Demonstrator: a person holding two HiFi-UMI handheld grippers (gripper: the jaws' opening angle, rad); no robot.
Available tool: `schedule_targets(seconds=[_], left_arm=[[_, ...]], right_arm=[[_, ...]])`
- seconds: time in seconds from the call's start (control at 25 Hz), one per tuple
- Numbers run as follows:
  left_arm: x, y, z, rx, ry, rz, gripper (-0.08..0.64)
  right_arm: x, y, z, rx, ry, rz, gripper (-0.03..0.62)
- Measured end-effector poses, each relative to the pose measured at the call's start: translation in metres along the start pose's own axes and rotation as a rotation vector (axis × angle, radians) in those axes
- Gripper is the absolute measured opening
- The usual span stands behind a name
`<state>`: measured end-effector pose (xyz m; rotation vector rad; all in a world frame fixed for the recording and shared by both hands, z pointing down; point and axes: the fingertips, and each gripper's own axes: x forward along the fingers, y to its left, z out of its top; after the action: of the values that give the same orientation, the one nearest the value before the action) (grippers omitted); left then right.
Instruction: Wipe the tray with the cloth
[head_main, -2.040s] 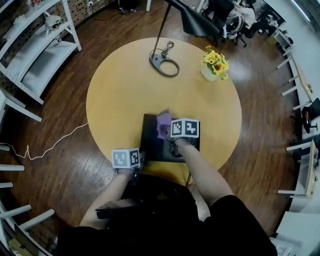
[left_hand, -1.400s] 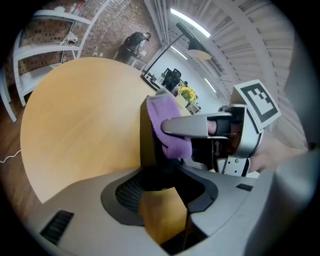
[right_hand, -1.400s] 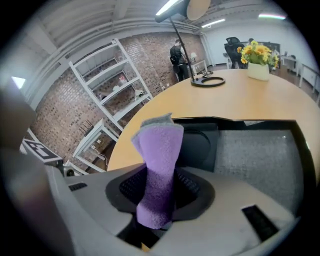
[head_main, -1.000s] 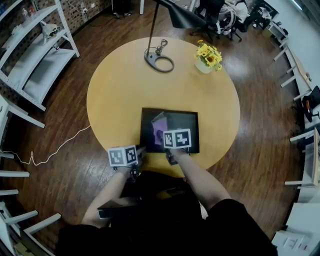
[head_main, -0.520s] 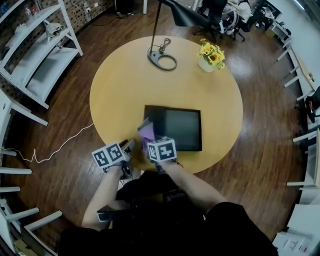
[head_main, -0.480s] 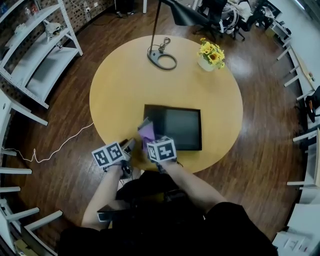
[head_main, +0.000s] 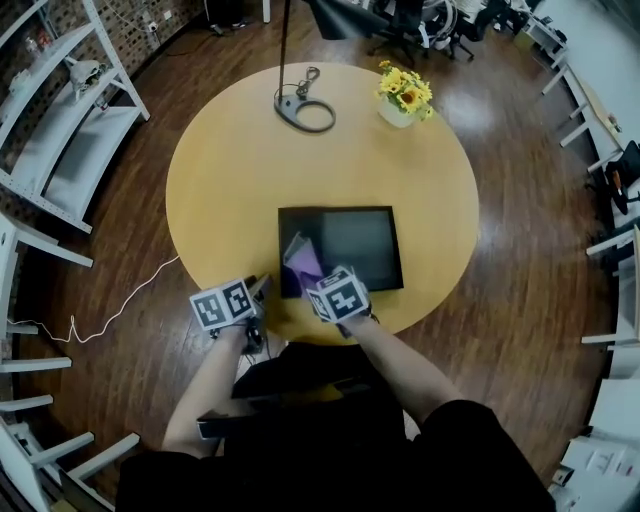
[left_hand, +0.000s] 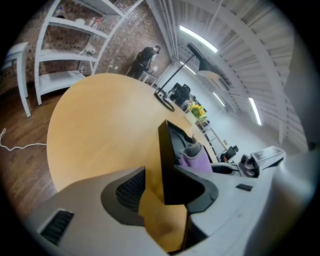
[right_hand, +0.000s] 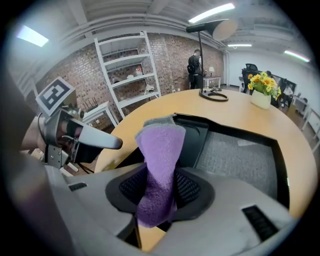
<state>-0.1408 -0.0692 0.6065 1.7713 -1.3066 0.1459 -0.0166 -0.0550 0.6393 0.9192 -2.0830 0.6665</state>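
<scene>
Right gripper view: the purple cloth is clamped in the right tool, now shifted from the left rim of the tray into its near-left corner. The left tool is held wide on the bench, that corner between its jaws.

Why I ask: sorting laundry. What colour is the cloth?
The cloth is purple, grey-edged; best in the right gripper view.

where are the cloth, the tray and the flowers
cloth (right_hand: 160, 160), right gripper view, middle of the purple strip
tray (head_main: 362, 240), head view, bare dark floor
flowers (head_main: 404, 92), head view, yellow blooms
</scene>
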Motion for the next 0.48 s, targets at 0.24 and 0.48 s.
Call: schedule_targets(seconds=[0.24, 0.48], left_arm=[[0.015, -0.024, -0.006, 0.138, 0.057, -0.03, 0.169], [0.037, -0.048, -0.016, 0.2, 0.119, -0.084, 0.169]], right_arm=[[-0.009, -0.006, 0.0, 0.011, -0.093, -0.013, 0.137], [-0.026, -0.053, -0.018, -0.001, -0.065, -0.187, 0.137]])
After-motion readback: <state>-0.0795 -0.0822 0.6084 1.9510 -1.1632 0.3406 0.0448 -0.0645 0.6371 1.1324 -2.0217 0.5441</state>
